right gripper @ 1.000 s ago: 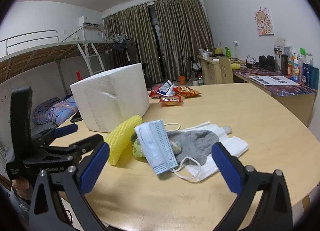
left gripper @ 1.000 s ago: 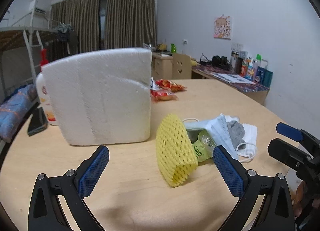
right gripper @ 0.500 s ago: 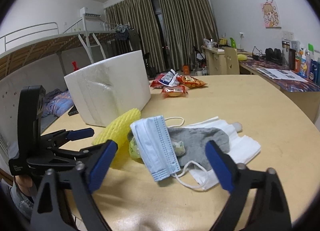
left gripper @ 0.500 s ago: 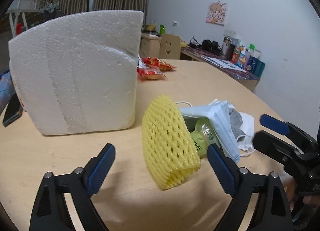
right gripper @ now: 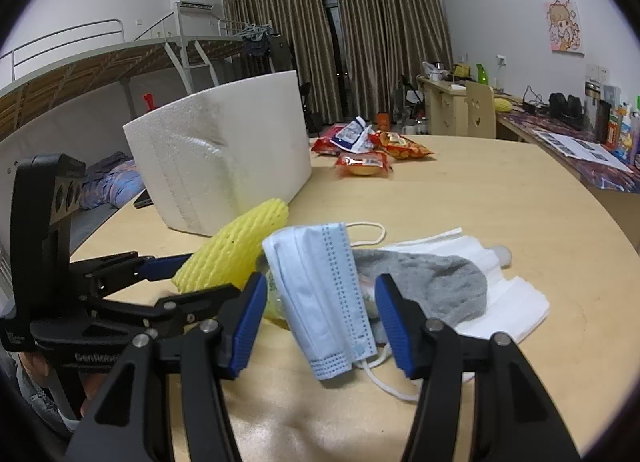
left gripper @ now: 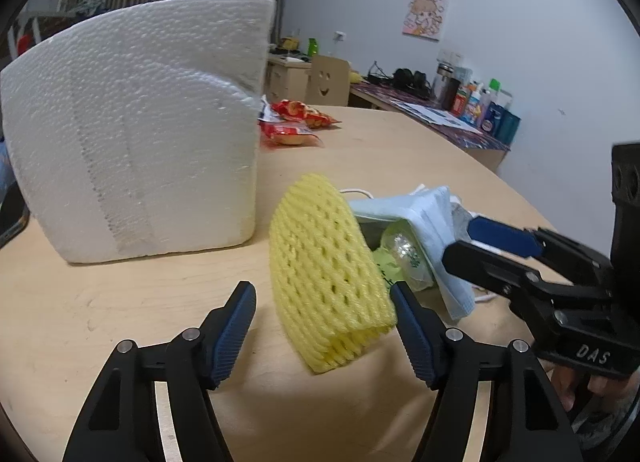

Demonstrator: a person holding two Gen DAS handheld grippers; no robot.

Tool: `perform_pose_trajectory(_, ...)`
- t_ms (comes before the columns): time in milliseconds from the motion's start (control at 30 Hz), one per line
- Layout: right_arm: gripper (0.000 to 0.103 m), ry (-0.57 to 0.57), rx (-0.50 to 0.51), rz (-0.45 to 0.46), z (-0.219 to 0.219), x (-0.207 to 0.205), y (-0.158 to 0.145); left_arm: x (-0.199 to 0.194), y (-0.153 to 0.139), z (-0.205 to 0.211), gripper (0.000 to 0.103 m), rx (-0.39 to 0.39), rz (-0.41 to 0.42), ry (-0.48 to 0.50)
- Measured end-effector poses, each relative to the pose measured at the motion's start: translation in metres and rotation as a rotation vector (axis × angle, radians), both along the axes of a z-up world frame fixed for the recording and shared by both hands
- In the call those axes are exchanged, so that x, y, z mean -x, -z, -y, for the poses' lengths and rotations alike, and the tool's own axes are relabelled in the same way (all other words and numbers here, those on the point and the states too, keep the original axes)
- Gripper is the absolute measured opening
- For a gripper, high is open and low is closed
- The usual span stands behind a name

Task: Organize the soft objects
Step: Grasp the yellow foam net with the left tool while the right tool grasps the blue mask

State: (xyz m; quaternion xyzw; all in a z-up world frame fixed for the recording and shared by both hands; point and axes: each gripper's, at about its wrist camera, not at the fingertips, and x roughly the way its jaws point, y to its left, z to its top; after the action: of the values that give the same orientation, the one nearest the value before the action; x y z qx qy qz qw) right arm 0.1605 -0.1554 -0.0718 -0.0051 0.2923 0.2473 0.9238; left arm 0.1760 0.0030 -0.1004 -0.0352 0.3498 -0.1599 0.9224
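Observation:
A yellow foam fruit net (left gripper: 328, 282) stands on the wooden table (left gripper: 120, 302), between the open fingers of my left gripper (left gripper: 324, 326); whether they touch it I cannot tell. A blue face mask (right gripper: 324, 290) lies between the open fingers of my right gripper (right gripper: 322, 326). Under the mask lie a grey sock (right gripper: 436, 286), a white folded mask (right gripper: 516, 302) and a crumpled green plastic bag (left gripper: 404, 258). The right gripper also shows in the left wrist view (left gripper: 472, 242), at the blue mask (left gripper: 432, 222). The net also shows in the right wrist view (right gripper: 236, 250).
A big white styrofoam box (left gripper: 140, 122) stands just behind the net. Red snack packets (right gripper: 368, 150) lie farther back on the table. A dark phone (left gripper: 12, 214) lies at the table's left edge. A cluttered desk (right gripper: 580, 142) runs along the right wall.
Both grippers moved forward and down to the pile. Both jaws narrowed: the left now brackets the yellow net, the right brackets the blue mask.

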Motion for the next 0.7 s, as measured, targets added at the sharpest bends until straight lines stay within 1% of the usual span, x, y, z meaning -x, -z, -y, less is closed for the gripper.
perform_pose_trajectory(133,0.061,0.002,0.012,0.008,0.0005,-0.0031,-0.0016,0.0022,-0.0008,0.0059,0.07,-0.019,0.008,0.018)
perform_pose_trajectory(300,0.06,-0.02,0.018,0.01,-0.0039,-0.0046,-0.0016,-0.0013,0.002,0.006,0.054,-0.009,-0.023,0.028)
perform_pose_trajectory(333,0.055,-0.024,0.016,0.008,-0.0043,-0.0052,-0.001,-0.0015,0.0022,0.0058,0.051,-0.005,-0.027,0.028)
perform_pose_trajectory(367,0.049,-0.029,0.016,0.003,-0.0048,-0.006,-0.0003,-0.0021,0.003,0.0058,0.046,-0.004,-0.032,0.029)
perform_pose_trajectory(400,0.046,-0.028,0.017,0.001,-0.0051,-0.0071,0.0004,-0.0028,0.0039,0.0055,0.043,-0.002,-0.037,0.031)
perform_pose_trajectory(433,0.041,-0.03,0.019,-0.002,-0.0053,-0.0077,0.001,-0.0031,0.0046,0.0049,0.042,0.003,-0.043,0.032)
perform_pose_trajectory(467,0.039,-0.032,0.023,-0.002,-0.0057,-0.008,0.0015,-0.0033,0.005,0.0045,0.037,0.004,-0.049,0.03)
perform_pose_trajectory(500,0.039,-0.032,0.028,-0.002,-0.0061,-0.0078,0.0016,-0.0041,0.0057,0.0046,0.032,0.006,-0.054,0.03)
perform_pose_trajectory(533,0.039,-0.03,0.031,-0.001,-0.0063,-0.0077,0.0015,-0.0038,0.0057,0.0041,0.03,0.01,-0.057,0.031)
perform_pose_trajectory(600,0.037,-0.032,0.04,0.006,-0.0068,-0.0072,0.0009,-0.0048,0.007,0.0035,0.021,0.012,-0.066,0.031)
perform_pose_trajectory(667,0.027,-0.033,0.042,0.003,-0.0079,-0.0073,0.0011,-0.0053,0.0078,0.0021,0.02,0.02,-0.071,0.032)
perform_pose_trajectory(700,0.027,-0.033,0.04,0.001,-0.0077,-0.0076,0.0013,-0.0052,0.0078,0.0006,0.019,0.025,-0.072,0.031)
